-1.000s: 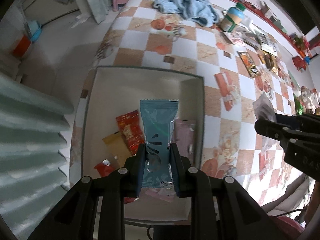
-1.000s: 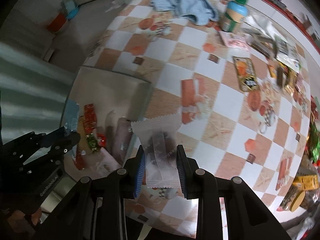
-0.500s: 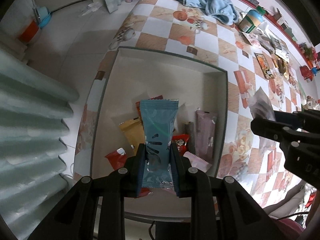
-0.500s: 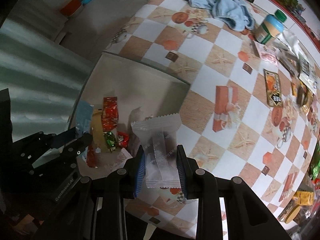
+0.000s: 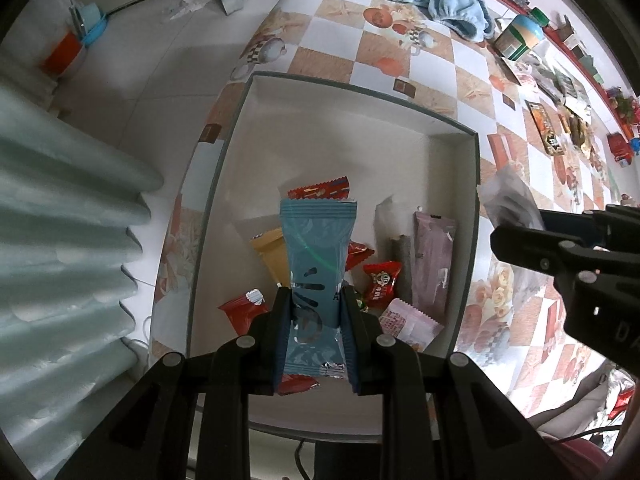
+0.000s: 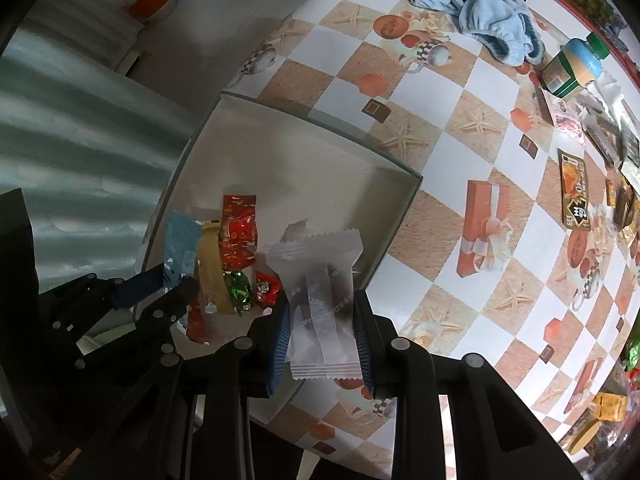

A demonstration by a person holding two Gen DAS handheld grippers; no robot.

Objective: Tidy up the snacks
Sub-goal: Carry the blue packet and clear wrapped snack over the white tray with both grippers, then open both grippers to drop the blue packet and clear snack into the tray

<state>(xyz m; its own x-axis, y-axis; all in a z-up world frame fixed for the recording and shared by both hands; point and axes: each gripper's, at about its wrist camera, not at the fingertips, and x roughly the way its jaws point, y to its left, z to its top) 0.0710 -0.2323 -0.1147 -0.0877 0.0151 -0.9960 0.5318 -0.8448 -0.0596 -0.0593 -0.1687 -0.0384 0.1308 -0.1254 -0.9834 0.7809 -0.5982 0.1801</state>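
Left gripper (image 5: 316, 320) clamped on blue packet (image 5: 318, 264), held over white box (image 5: 360, 88) interior. Right gripper (image 6: 322, 332) clamped on translucent packet (image 6: 320, 304), positioned at box right rim. Far half of box floor unoccupied; snacks bunched near.

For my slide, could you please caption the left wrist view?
Left gripper holding a teal foil snack packet above a white box.

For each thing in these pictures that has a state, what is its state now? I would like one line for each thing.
left hand-held gripper: shut on the teal packet.
right hand-held gripper: shut on the white packet.
teal packet: held above the box.
white packet: held over the box's edge.
box: open, partly filled with snacks.
blue cloth: crumpled on the table.
jar: lying tilted, green lid on.
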